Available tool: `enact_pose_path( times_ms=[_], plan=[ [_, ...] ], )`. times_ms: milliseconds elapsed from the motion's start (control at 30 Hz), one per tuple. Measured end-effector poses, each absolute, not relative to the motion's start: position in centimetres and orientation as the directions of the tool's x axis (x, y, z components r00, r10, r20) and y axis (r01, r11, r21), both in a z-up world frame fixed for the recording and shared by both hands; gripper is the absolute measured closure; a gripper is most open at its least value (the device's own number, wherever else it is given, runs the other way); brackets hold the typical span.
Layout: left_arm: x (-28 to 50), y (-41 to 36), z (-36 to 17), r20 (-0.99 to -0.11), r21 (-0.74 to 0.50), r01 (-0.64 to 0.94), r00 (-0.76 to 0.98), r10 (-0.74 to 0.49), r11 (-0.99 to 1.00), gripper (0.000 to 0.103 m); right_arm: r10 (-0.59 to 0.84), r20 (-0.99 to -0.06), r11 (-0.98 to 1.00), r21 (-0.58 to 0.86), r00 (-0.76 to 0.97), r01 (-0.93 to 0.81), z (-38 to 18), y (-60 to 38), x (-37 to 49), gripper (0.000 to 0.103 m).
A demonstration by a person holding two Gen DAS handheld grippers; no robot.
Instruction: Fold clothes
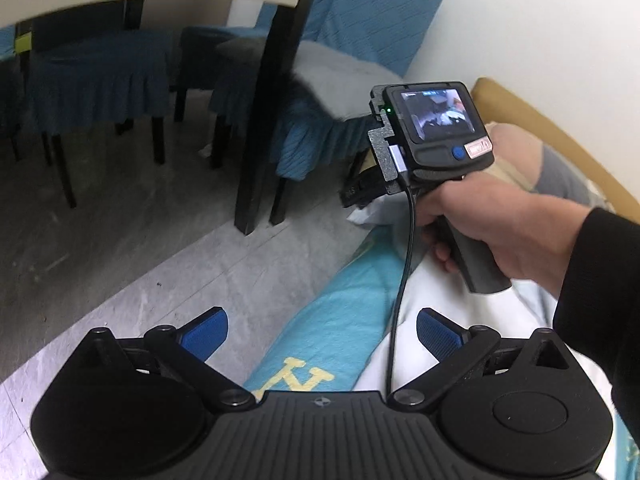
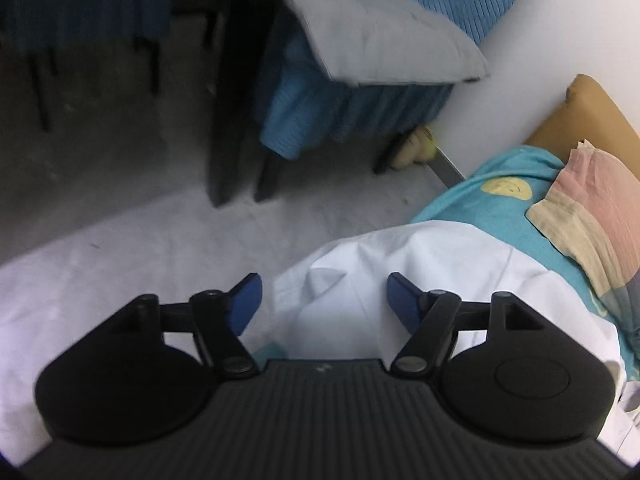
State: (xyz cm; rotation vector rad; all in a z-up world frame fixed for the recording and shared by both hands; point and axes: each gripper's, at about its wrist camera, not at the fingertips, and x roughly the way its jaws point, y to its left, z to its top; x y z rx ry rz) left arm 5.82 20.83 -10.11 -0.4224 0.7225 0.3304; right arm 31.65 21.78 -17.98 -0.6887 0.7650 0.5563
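A white garment (image 2: 400,264) lies over the edge of a bed covered with a turquoise sheet (image 2: 496,208). My right gripper (image 2: 324,300) is open and empty, its blue pads (image 2: 246,304) spread just above the garment's near edge. My left gripper (image 1: 322,336) is open and empty, above the turquoise sheet (image 1: 336,320) and the white garment (image 1: 436,292). The left wrist view shows the right gripper's body and screen (image 1: 436,128) held in a hand; its fingertips are hidden there.
A striped pink and beige cloth (image 2: 592,216) lies on the bed at right. A mustard headboard (image 2: 592,112) meets the white wall. Blue-covered chairs (image 1: 100,76), a black table leg (image 1: 264,120) and a grey cushion (image 2: 380,44) stand on the grey floor.
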Motion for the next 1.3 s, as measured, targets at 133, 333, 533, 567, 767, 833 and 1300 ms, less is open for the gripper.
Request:
enact_pose_path(
  times_ms=[133, 333, 533, 567, 767, 833, 1300],
  plan=[
    [6.5, 21.0, -11.0, -0.701, -0.243, -0.452, 0.694, 0.167, 0.858, 0.001, 0.134, -0.769, 0.637, -0.417, 0.625, -0.649, -19.3, 22.5, 32.5, 0.091],
    [6.5, 21.6, -10.7, -0.674, -0.284, -0.411, 0.728, 0.124, 0.866, 0.002, 0.249, -0.665, 0.733, -0.346, 0.704, -0.586, -14.8, 18.9, 31.7, 0.098],
    [5.3, 20.9, -9.5, -0.609, -0.352, -0.362, 0.789, 0.083, 0.863, 0.002, 0.297, -0.409, 0.929, -0.084, 0.863, -0.36, -6.6, 7.4, 29.6, 0.098],
    [5.0, 20.6, -9.3, -0.598, -0.361, -0.344, 0.799, 0.068, 0.867, 0.002, 0.274, -0.372, 0.95, -0.041, 0.887, -0.311, -5.9, 5.0, 29.2, 0.098],
    [4.6, 17.4, -9.2, -0.592, -0.384, -0.215, 0.804, -0.06, 0.898, 0.002, 0.106, -0.311, 0.973, 0.228, 0.944, -0.034, -7.6, -9.6, 28.8, 0.098],
    [4.6, 16.4, -9.5, -0.594, -0.372, -0.194, 0.801, -0.072, 0.908, 0.002, 0.048, -0.354, 0.957, 0.285, 0.934, 0.059, -10.0, -13.6, 29.5, 0.098],
    [4.8, 12.1, -10.2, -0.613, -0.278, -0.118, 0.786, -0.082, 0.953, 0.002, 0.166, -0.442, 0.926, 0.378, 0.881, 0.015, -14.5, -19.8, 26.4, 0.024]
  ],
)
